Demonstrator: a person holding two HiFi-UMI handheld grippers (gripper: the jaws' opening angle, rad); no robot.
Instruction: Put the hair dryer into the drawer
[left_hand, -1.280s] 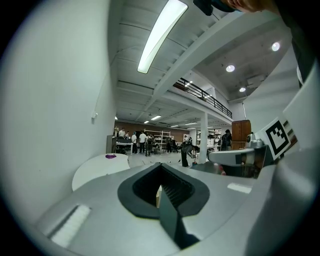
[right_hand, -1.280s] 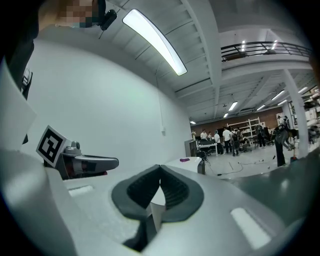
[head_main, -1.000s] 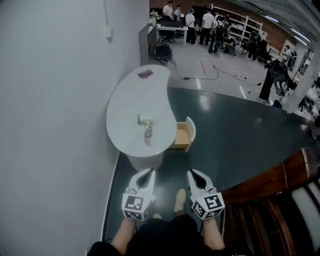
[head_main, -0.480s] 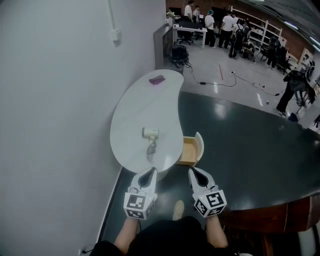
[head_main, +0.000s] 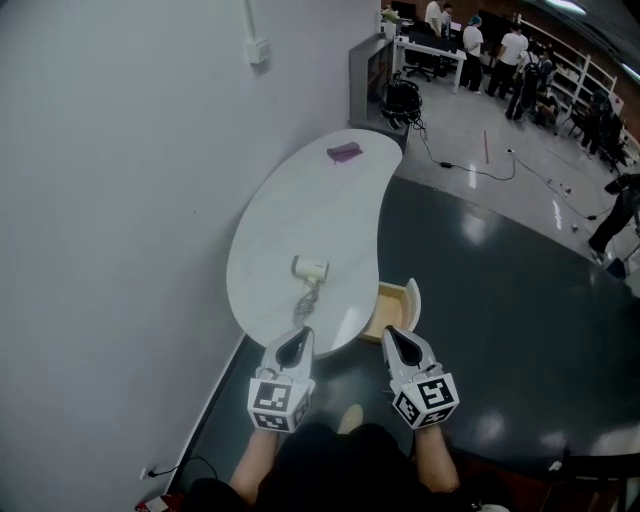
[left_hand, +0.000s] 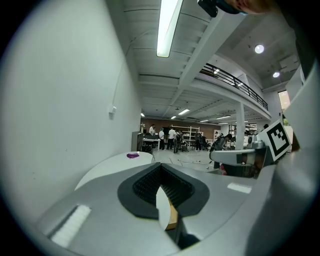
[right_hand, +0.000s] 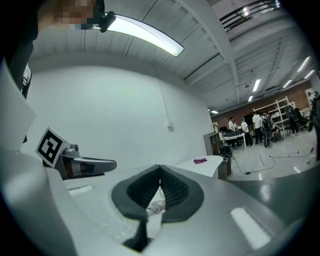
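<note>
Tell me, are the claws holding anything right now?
No, nothing is held. The left claw and the right claw are both shut and empty. The hair dryer lies on the white table, untouched.

The worktop (head_main: 300, 220) stands against the wall (head_main: 120, 200), which runs along its 9 o'clock side. The hair dryer (head_main: 311, 269) lies on the worktop near the middle, and its cord (head_main: 303, 305) trails from it toward 6 o'clock. A small object (head_main: 345, 152) lies at the worktop's far end, at 12 o'clock. The drawer (head_main: 393, 310) stands open at the worktop's 4 o'clock edge, over the floor (head_main: 500, 300). The left gripper (head_main: 298, 338) and right gripper (head_main: 392, 335) are side by side at the 6 o'clock edge, the right one just before the drawer.
</note>
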